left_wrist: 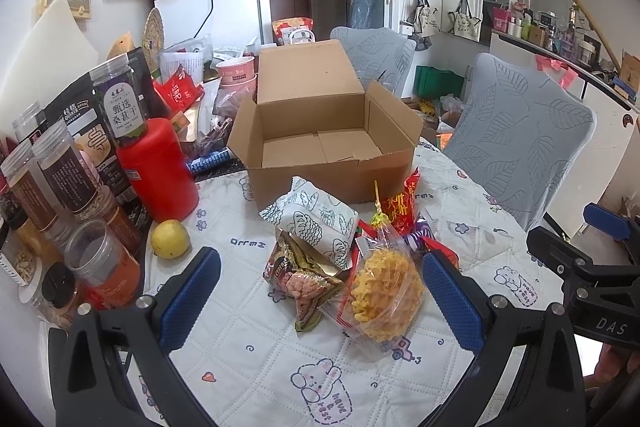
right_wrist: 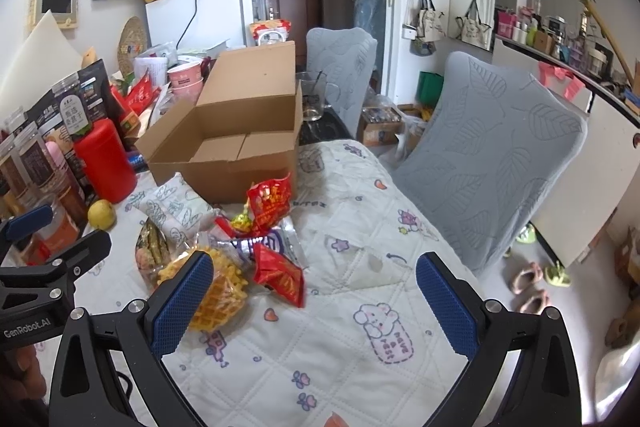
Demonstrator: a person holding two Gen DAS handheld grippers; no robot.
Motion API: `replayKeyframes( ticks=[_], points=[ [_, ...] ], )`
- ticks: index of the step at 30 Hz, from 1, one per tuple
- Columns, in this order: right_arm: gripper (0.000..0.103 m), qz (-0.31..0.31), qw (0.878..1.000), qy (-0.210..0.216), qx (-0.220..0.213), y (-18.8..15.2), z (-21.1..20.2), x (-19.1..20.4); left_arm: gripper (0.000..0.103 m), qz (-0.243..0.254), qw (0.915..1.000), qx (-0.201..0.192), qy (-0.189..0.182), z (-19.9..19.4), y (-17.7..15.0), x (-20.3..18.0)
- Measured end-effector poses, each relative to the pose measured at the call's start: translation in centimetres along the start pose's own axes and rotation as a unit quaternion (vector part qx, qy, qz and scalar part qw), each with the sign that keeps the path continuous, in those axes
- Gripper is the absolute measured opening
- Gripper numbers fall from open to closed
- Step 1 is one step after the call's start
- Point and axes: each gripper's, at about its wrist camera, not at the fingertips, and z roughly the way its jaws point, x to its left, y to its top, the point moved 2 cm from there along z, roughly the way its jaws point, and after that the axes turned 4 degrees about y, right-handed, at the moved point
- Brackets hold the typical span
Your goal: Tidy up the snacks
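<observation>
1. Snacks sit heaped mid-table on the white quilted cartoon-print tablecloth (left_wrist: 248,367), just before an open, empty brown cardboard box (left_wrist: 324,143).
2. Left gripper (left_wrist: 320,295) hangs over the pile, blue-padded fingers spread wide around a clear bag of yellow lattice crisps (left_wrist: 384,299) and a crumpled dark foil packet (left_wrist: 304,279), gripping neither.
3. Right gripper (right_wrist: 316,303) hovers beside the heap, fingers wide, holding nothing.
4. White printed pouch (left_wrist: 316,219) and red wrappers (right_wrist: 272,203) touch the box front.
5. Red plastic canister (left_wrist: 156,167) and yellow lemon (left_wrist: 170,239) stand near the left edge.
</observation>
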Motion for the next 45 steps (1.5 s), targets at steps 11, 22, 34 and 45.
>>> replayKeyframes(
  ticks=[11,22,34,45],
  points=[
    [0.103,-0.001,1.000,0.003,-0.006,-0.1,-0.8,0.0,0.103,-0.002,1.0000,-0.004,0.000,-0.6,0.0,0.1],
    [0.103,-0.002,1.000,0.003,-0.011,-0.1,-1.5,0.0,0.103,0.001,1.0000,-0.008,-0.002,-1.2,-0.1,-0.1],
    [0.103,-0.003,1.000,0.004,-0.018,-0.2,-2.5,0.2,0.103,0.001,0.9999,-0.017,-0.002,-2.3,-0.2,-0.2],
    [0.103,-0.001,1.000,0.014,-0.026,-0.9,-3.2,0.1,0.103,-0.003,0.9998,-0.020,-0.008,-3.2,-0.6,-0.3]
  ],
)
